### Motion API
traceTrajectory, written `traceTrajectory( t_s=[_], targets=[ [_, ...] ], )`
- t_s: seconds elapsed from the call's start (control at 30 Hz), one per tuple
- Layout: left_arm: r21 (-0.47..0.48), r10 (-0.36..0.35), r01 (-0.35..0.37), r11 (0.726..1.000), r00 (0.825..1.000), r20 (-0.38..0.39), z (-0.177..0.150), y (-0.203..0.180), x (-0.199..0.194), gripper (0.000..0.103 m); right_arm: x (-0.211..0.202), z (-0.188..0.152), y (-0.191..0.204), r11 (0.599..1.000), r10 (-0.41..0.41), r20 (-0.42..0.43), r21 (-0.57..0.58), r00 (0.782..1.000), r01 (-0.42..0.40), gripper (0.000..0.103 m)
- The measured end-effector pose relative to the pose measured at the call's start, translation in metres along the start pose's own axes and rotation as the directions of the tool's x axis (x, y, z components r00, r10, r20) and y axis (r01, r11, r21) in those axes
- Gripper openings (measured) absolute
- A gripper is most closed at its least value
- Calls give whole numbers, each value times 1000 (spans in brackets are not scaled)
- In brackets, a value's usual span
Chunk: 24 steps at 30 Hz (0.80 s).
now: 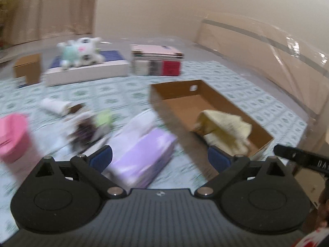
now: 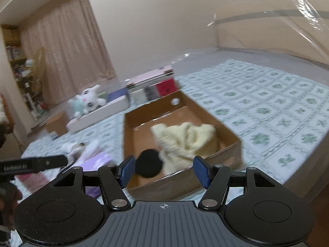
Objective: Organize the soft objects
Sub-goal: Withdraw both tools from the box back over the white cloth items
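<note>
An open cardboard box (image 1: 218, 103) (image 2: 185, 107) sits on the patterned bed. Inside lie a pale yellow fuzzy cloth (image 1: 224, 129) (image 2: 185, 138) and a round black soft item (image 2: 149, 162). A lilac tissue pack (image 1: 141, 156) (image 2: 96, 160) lies left of the box. Further left are a dark and green bundle of soft things (image 1: 90, 125) and a white roll (image 1: 54, 106). My left gripper (image 1: 160, 158) is open and empty above the lilac pack and the box's near corner. My right gripper (image 2: 164, 171) is open and empty above the box's near wall.
A white plush toy (image 1: 82, 50) (image 2: 87, 100) sits in a white tray (image 1: 88, 72) at the far side. Stacked boxes (image 1: 157, 59) (image 2: 154, 84) stand beside it. A pink container (image 1: 13, 138) is at the left. A small brown box (image 1: 27, 68) stands far left.
</note>
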<state>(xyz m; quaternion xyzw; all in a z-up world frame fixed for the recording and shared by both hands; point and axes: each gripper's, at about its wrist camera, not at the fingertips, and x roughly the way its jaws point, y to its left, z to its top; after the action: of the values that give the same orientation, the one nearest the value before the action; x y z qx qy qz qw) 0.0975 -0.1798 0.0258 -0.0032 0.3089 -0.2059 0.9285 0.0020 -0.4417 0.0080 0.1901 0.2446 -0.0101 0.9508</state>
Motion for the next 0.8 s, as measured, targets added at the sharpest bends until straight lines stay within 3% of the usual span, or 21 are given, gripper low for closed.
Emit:
traceTrajectory(
  t_s=[0.27, 0.8],
  targets=[
    [-59, 159, -156, 986, 986, 53, -38, 48, -66, 95, -9, -24, 41, 998, 69, -35, -1, 997, -69, 63],
    [-131, 226, -216, 968, 972, 65, -70, 102, -112, 94, -1, -47, 113, 985, 130, -88, -98, 988, -139, 63]
  ],
)
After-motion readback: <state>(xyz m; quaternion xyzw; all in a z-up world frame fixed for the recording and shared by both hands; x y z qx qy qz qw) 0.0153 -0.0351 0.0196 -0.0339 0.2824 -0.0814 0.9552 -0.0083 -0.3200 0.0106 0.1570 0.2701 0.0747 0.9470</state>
